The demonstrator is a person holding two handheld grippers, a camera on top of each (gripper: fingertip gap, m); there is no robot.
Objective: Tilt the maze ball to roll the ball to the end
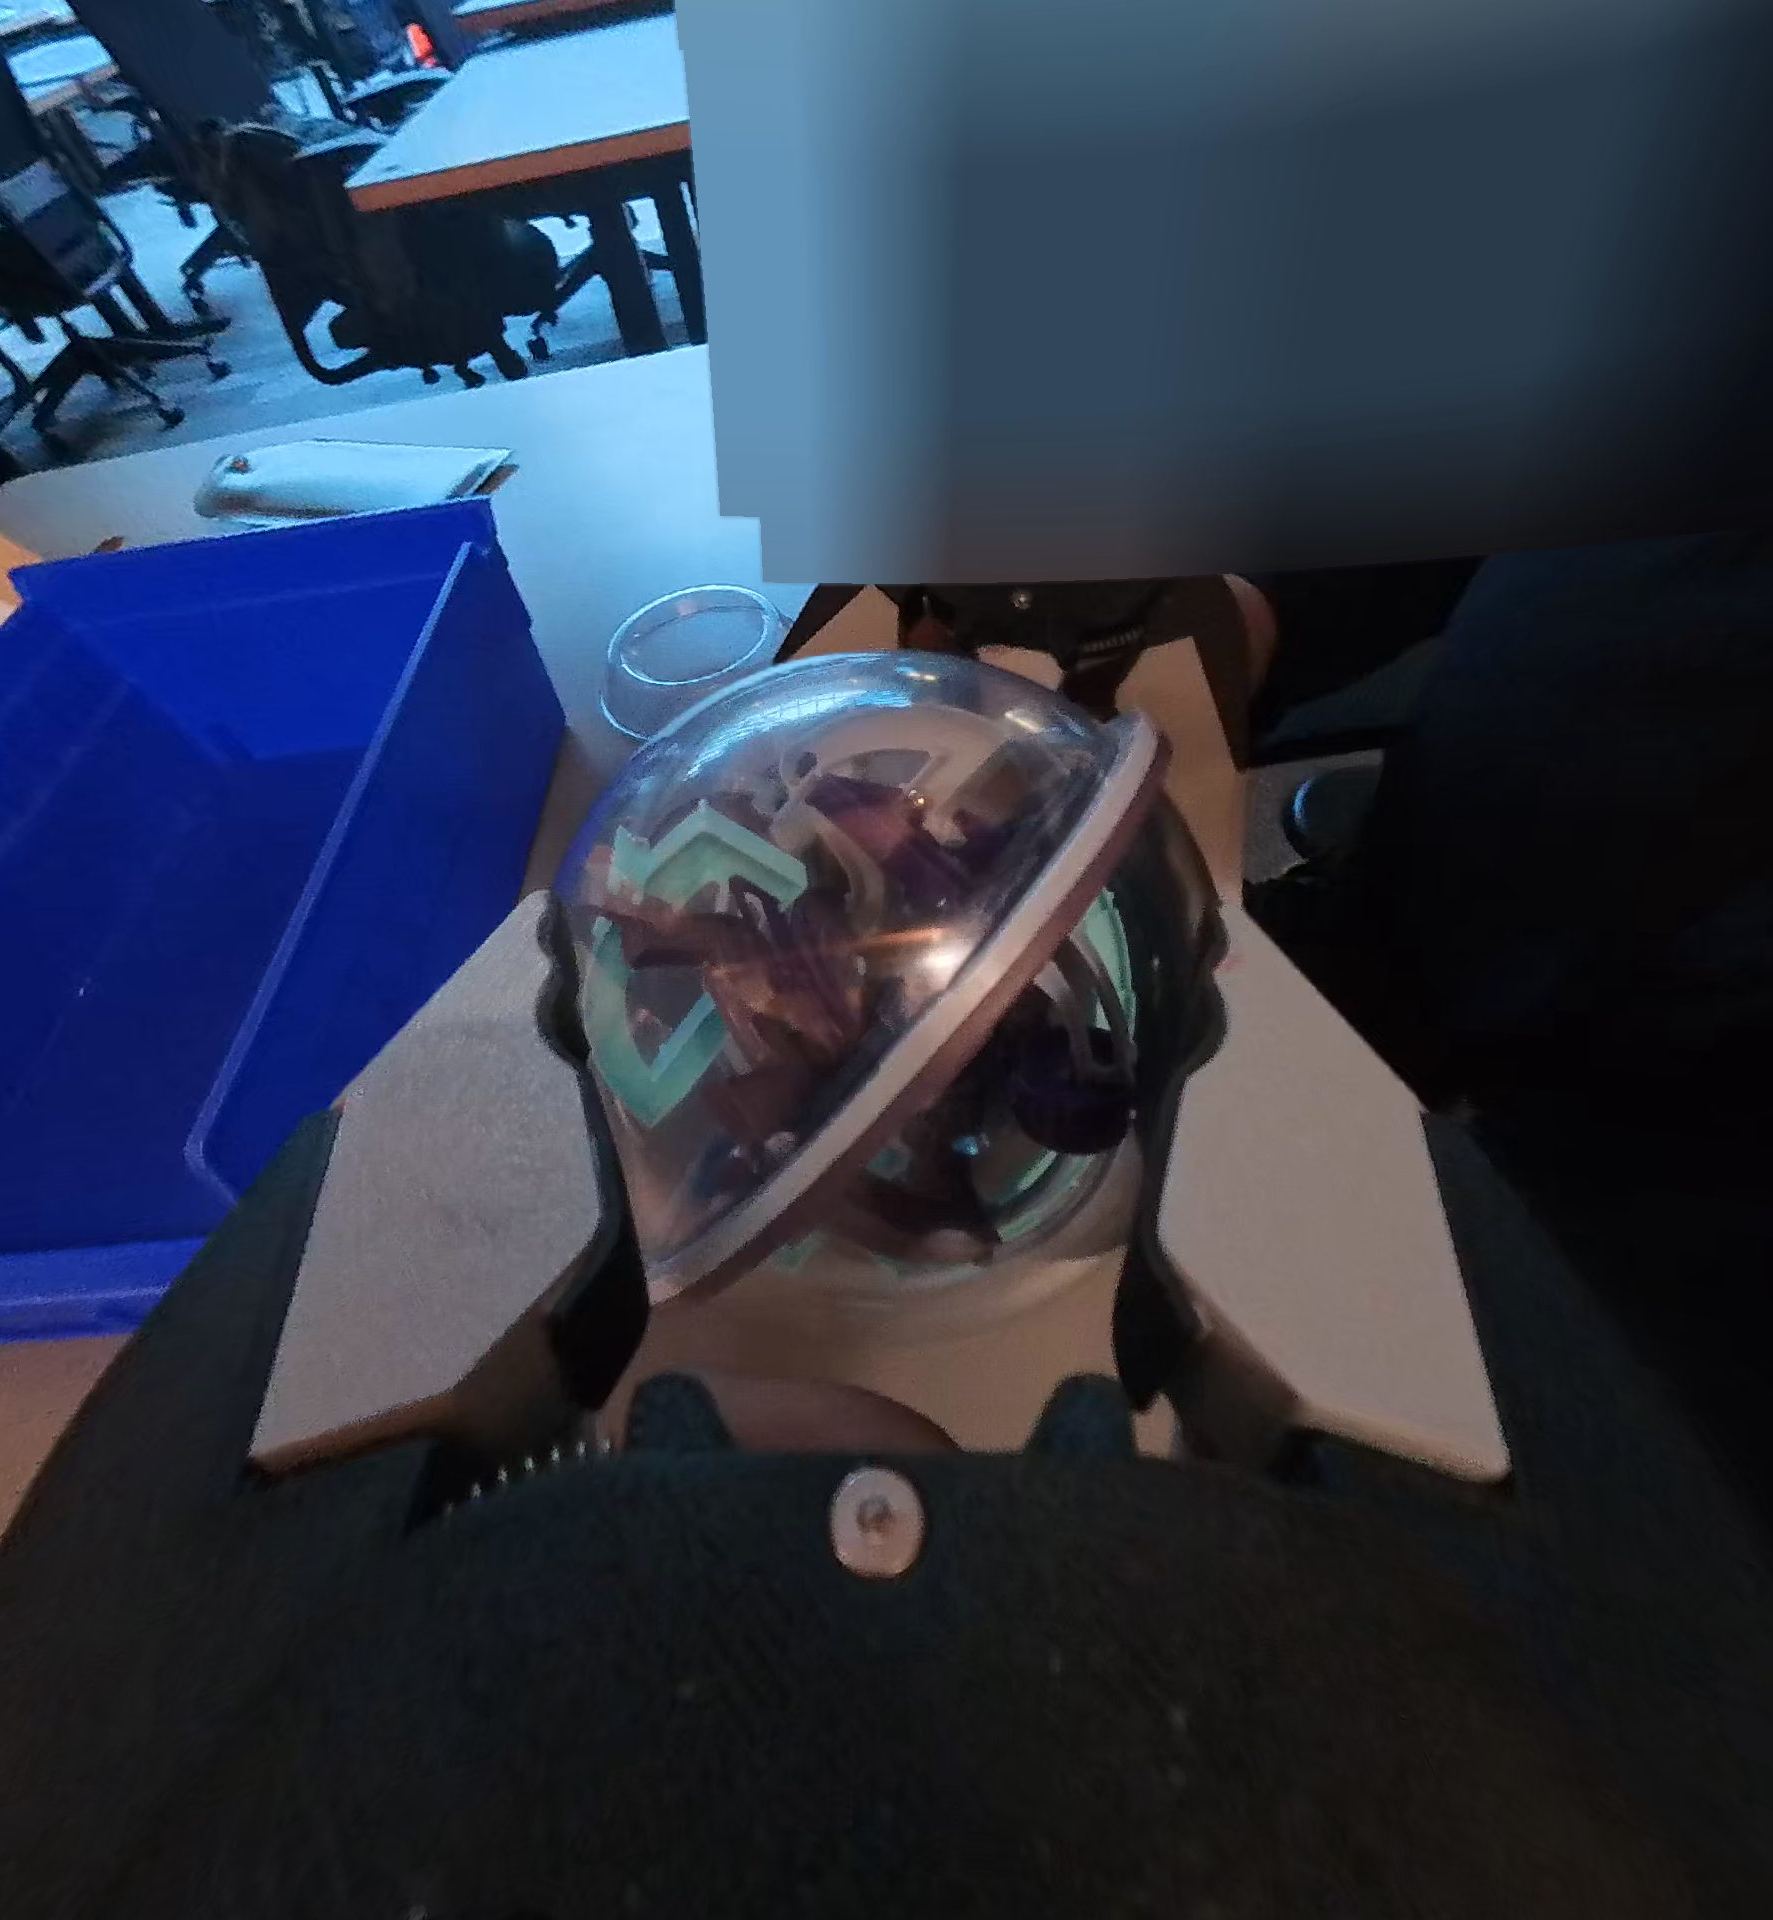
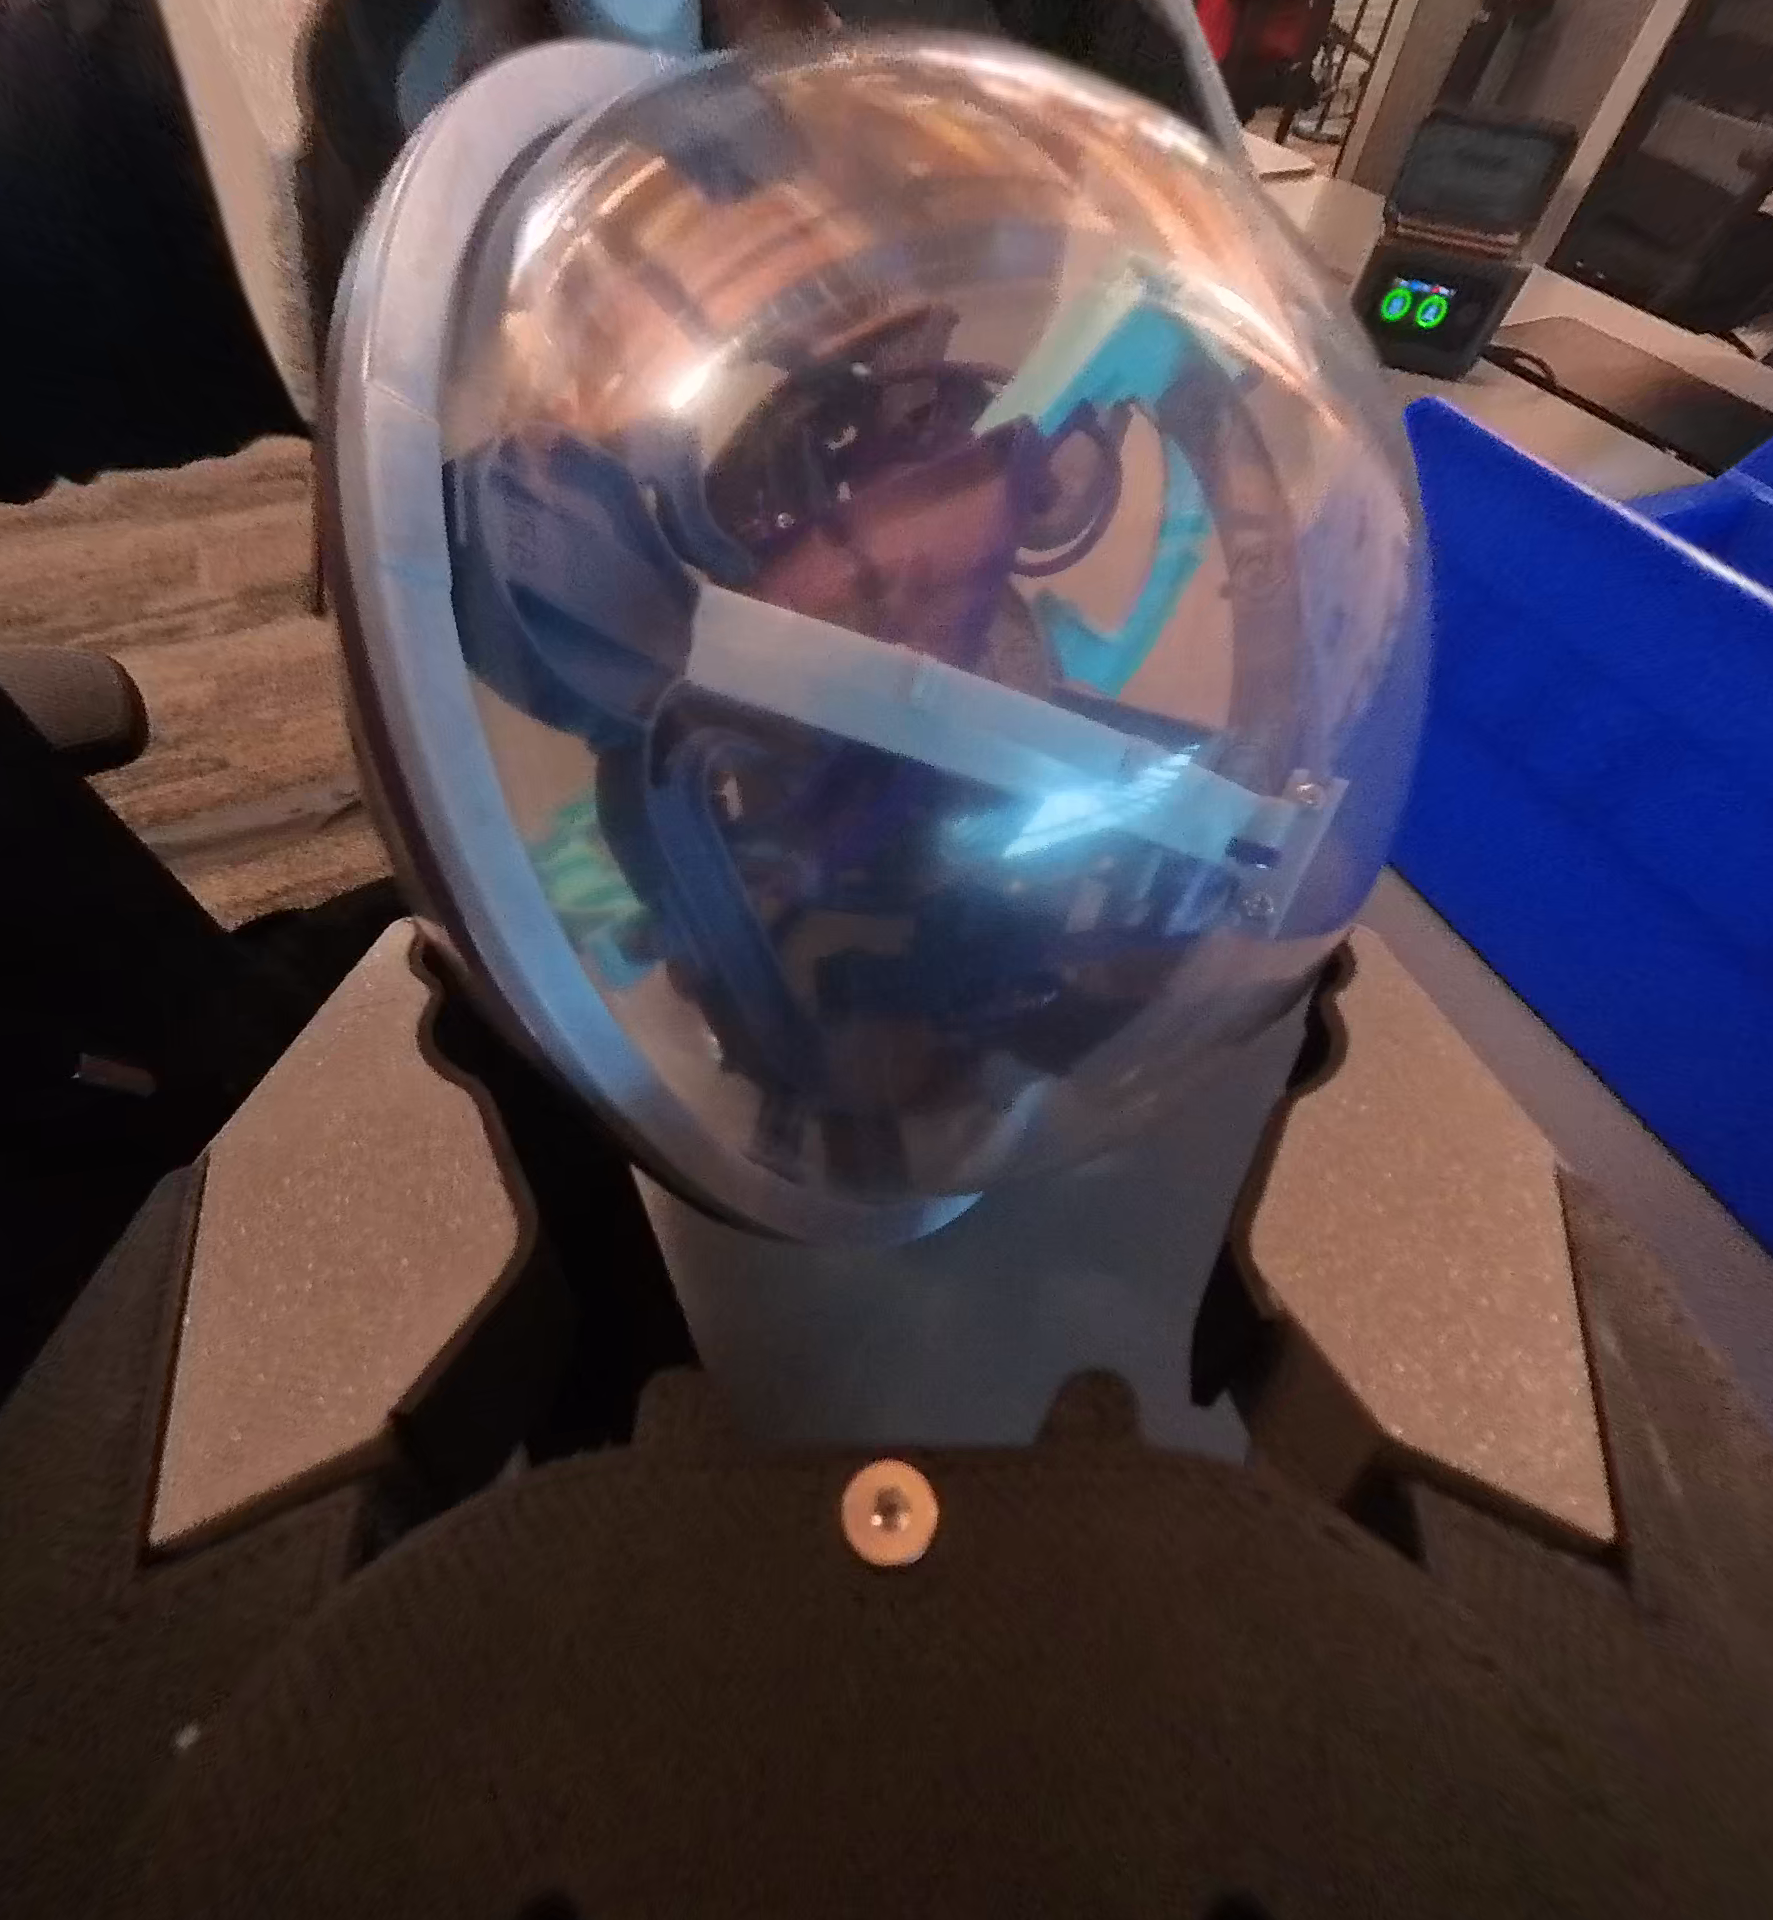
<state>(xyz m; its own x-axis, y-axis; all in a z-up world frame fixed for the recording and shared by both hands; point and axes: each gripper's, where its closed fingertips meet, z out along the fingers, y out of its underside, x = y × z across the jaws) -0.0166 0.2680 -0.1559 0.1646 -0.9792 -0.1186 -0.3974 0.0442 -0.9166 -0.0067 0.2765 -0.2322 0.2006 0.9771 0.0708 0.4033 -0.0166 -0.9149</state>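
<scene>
Left gripper (image 1: 887,997): my fingers are clamped on the one maze ball (image 1: 851,966), which sits between the tips.
Right gripper (image 2: 882,997): clamped on that same maze ball (image 2: 861,665) from the opposite side.
Seam ring: I see it tilted, running lower-left to upper-right in the left wrist view.
Beyond: one blue bin (image 1: 196,873) left of my left gripper; one clear stand (image 1: 690,649) just past the ball.

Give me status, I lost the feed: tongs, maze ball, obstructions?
Left tongs and right tongs both clamped on maze ball, seam ring tilted. Blue bin close alongside, not touching.
</scene>
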